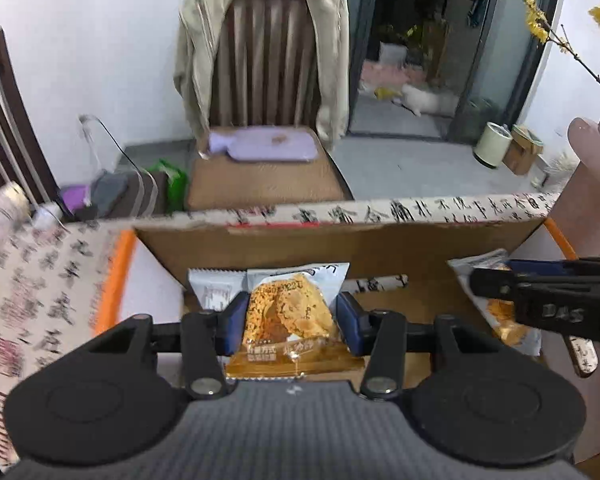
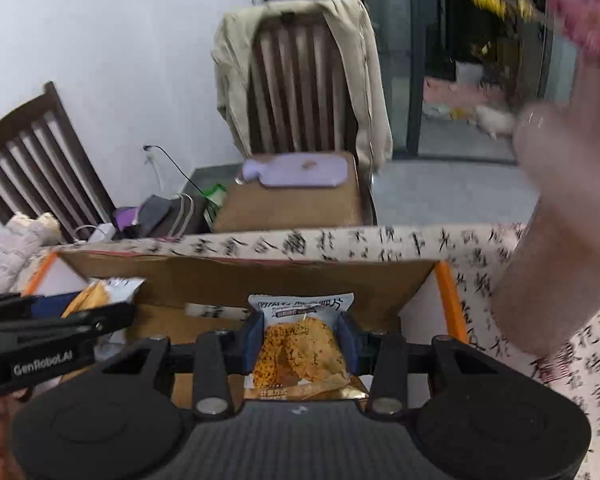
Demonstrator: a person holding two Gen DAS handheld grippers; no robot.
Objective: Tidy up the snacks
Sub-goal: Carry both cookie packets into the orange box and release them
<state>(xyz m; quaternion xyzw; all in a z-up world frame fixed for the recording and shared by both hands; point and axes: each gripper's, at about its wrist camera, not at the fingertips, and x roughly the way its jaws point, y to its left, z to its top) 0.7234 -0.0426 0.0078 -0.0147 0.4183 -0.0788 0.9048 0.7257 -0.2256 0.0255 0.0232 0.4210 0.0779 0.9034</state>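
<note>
Desk (image 1: 40, 280): covered by a pale cloth printed with dark calligraphy; it carries the open box, and its far edge runs just behind the box.
Chair (image 1: 268, 60): dark wood with slats, standing beyond the desk, a beige jacket (image 1: 328, 60) draped over its back and a lilac hot-water bottle (image 1: 264, 146) lying on its seat. A second slatted chair (image 2: 40, 160) stands to the left.
Cardboard box (image 1: 300, 248): open on the desk, brown inside, orange trim at both side edges; both tools reach over it.
Pale vase-like shape (image 2: 560, 240): blurred, close at the right of the right wrist view; what it is cannot be told for sure.
Left tool (image 1: 291, 316): blue pads clamped on the two sides of a snack packet (image 1: 290, 312), white at the top with an orange fried piece pictured, held above the box interior.
Right tool (image 2: 302, 344): pads pressed on a second snack packet (image 2: 300, 344) of the same kind, also over the box, just right of the left tool.
Loose packet (image 1: 216, 286): a white one lies in the box behind the left tool's packet.
</note>
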